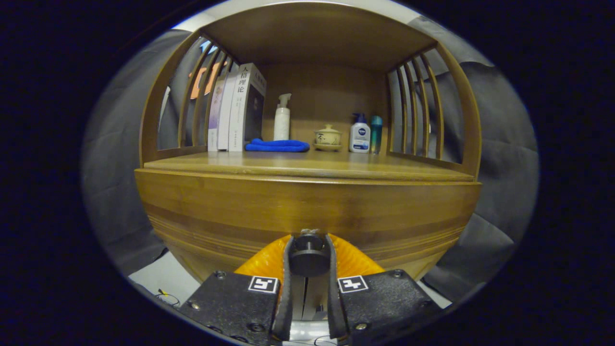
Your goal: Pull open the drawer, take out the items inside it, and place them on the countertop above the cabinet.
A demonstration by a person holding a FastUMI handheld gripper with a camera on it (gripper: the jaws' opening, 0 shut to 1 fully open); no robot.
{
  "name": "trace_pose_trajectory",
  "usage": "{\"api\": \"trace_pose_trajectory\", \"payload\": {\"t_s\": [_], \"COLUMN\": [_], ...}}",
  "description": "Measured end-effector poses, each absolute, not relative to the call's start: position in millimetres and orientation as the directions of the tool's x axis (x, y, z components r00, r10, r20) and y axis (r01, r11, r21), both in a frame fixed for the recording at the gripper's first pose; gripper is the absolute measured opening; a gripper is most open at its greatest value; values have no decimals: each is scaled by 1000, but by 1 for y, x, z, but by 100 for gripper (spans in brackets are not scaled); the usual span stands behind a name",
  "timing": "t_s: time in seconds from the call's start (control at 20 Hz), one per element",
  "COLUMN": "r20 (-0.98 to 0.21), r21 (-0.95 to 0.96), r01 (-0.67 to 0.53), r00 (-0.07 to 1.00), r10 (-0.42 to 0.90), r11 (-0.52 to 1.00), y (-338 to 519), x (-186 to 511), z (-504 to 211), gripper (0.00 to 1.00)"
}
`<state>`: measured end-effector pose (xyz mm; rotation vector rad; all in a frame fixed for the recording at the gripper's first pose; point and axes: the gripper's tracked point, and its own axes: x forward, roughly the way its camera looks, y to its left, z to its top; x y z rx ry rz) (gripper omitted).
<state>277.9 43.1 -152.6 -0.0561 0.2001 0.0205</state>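
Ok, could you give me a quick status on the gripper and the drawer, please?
Gripper shut on drawer knob. Drawer closed. Countertop front free; books, cloth at back.

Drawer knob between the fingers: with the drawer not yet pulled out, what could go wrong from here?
1. The gripper has both fingers pressed on the small round drawer knob; an off-axis pull might slip off it.
2. The blue cloth, lidded cup and lotion bottle crowd the back of the countertop, so taken-out items probably need its bare front.

Grey cloth wall [499, 158], pale floor [158, 283]
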Motion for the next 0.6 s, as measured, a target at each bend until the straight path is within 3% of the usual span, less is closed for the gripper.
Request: {"api": "trace_pose_trajectory", "payload": {"t_s": [0.6], "r20": [-211], "r21": [-47], "r01": [-35], "r00": [977], "r10": [24], "r11": [998], "y": [35], "x": [185], "z": [-159], "gripper": [32]}}
